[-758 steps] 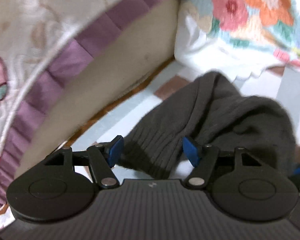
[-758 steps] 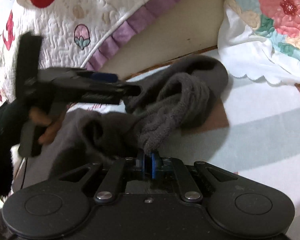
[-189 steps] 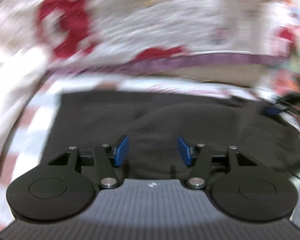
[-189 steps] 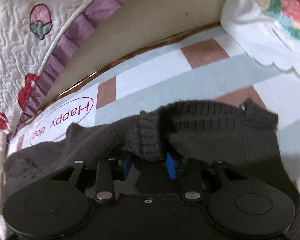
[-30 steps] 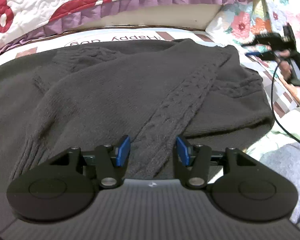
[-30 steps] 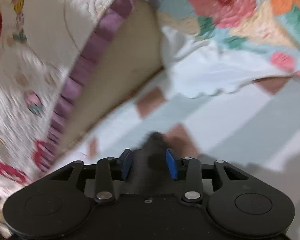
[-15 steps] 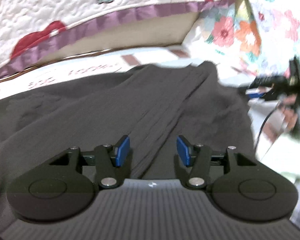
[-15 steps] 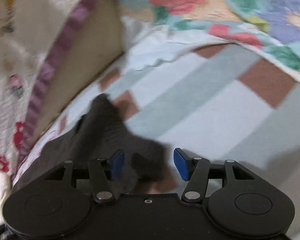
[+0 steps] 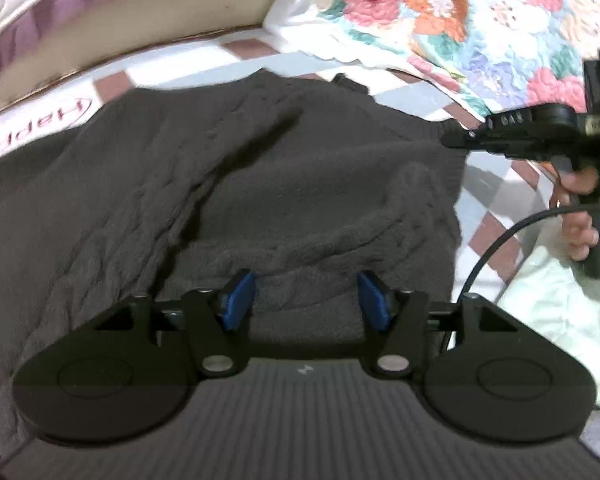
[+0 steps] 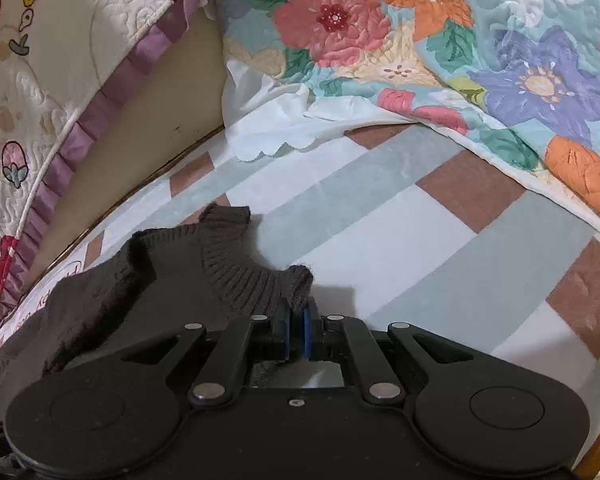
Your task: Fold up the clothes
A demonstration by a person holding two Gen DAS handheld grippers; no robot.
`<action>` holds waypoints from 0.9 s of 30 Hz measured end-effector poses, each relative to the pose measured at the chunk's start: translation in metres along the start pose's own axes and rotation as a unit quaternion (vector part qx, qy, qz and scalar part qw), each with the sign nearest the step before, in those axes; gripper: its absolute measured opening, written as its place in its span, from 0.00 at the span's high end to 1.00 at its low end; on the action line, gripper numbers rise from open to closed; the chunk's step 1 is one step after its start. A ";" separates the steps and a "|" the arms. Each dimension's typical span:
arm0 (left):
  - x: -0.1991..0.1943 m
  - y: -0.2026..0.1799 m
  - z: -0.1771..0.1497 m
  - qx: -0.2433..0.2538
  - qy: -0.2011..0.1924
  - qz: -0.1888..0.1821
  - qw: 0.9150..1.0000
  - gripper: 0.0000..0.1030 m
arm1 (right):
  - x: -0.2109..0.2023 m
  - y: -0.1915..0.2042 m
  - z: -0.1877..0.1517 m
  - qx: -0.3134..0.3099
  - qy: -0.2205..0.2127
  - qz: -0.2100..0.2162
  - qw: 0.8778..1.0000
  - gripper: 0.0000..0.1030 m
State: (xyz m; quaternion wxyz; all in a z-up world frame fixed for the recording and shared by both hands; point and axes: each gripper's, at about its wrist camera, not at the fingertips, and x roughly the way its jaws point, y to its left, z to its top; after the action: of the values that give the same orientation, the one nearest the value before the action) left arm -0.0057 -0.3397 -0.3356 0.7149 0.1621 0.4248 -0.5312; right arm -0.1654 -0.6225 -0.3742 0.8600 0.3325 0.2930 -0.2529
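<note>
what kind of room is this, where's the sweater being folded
Most likely a bedroom, on a bed: the dark sweater lies on a checked sheet, with a flowered quilt and a frilled quilted cover bunched around it.

sweater (image 9: 260, 184) — dark ribbed knit, matt; quilt (image 10: 480, 52) — stitched floral cloth; sheet (image 10: 400, 240) — smooth cloth

Left gripper (image 9: 304, 294): black linkage arms, blue pads, silver pivot rivets, two round discs, ribbed grey housing with small white mark. Right gripper (image 10: 297, 330): same black build, blue pads, silver rivets, one small centre screw. Black cable (image 9: 512, 236) at right, near a bare hand (image 9: 578, 216)
</note>
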 end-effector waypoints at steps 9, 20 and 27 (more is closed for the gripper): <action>-0.047 0.032 -0.002 -0.086 -0.066 -0.016 0.994 0.42 | -0.011 0.023 0.010 -0.028 -0.011 0.044 0.999 0.92; -0.145 0.108 -0.010 -0.149 -0.128 0.068 0.978 0.43 | -0.067 0.128 0.048 -0.064 -0.043 0.197 0.977 0.91; -0.213 0.166 -0.054 -0.213 -0.121 0.129 0.961 0.42 | -0.062 0.311 0.003 -0.196 0.071 0.333 0.920 0.91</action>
State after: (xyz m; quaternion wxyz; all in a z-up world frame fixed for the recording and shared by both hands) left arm 0.1041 -0.1065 -0.2376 0.8415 -0.0061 0.4135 -0.3477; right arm -0.0121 -0.4070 -0.1987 0.9192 0.2532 0.2694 0.1352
